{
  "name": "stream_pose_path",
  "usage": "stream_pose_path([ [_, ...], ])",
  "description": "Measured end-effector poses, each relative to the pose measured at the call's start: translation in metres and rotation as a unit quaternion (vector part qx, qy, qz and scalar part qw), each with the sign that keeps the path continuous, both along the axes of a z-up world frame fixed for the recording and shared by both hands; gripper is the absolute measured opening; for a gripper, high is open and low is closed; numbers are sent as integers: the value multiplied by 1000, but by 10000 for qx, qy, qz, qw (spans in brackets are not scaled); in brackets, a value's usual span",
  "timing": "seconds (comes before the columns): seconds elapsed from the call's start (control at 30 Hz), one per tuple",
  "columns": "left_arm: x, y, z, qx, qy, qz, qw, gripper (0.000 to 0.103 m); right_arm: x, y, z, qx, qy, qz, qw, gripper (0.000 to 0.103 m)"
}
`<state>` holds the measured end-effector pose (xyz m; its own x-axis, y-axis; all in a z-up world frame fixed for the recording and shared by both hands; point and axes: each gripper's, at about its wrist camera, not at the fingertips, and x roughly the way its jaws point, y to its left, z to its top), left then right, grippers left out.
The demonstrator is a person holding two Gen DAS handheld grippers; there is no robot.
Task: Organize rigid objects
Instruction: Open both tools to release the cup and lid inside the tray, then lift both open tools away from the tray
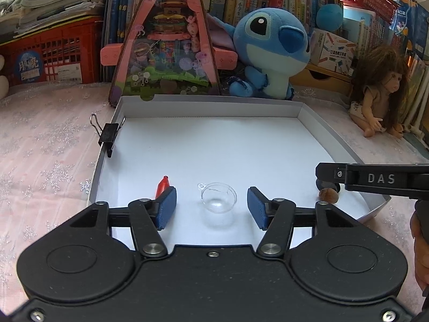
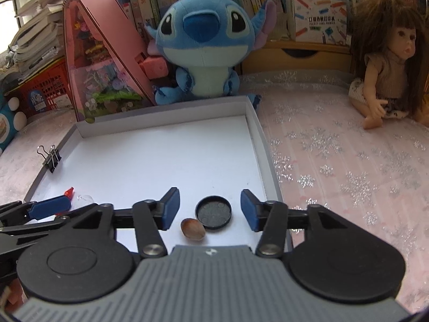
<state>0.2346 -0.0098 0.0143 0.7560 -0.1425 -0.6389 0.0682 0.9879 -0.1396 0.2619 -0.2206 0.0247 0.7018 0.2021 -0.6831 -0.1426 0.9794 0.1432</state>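
Pink worktop (image 2: 335, 166) carried white tray (image 1: 209, 107); clear cup (image 1: 218, 200), black lid (image 2: 213, 212), nut (image 2: 193, 229) already inside. Left hand-held gripper (image 1: 211, 208) and right hand-held gripper (image 2: 210, 209) stood open, empty; little left.

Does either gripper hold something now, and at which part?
Nothing is held. The left gripper stands open around the clear cup; the right gripper stands open around the black lid.

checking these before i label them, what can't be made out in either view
- Red item: left wrist view, its lower end is hidden behind a blue finger pad, so I can't identify it.
- Black cap: left wrist view, mostly covered by the right gripper.
- Clear cup: right wrist view, only a sliver shows above the gripper body.
- Tray: near rim hidden under both grippers.
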Motion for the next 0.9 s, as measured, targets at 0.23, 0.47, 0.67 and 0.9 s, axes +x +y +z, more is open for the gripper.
stream_pose_path([
  [0.23, -14, 1, 13, 113, -276, 19, 9996, 75, -14, -3, 12, 48, -199, 83, 9998, 78],
  [0.47, -39, 4, 27, 60, -415, -82, 9991, 78, -38, -7, 25, 8, -470, 300, 9984, 87],
  [0.67, -69, 9, 32, 34, -550, -210, 9983, 79, -63, -13, 27, 57, -626, 421, 9971, 89],
  [0.9, -102, 15, 30, 44, -582, -311, 9978, 79, -93, -17, 24, 128, -828, 566, 9949, 92],
])
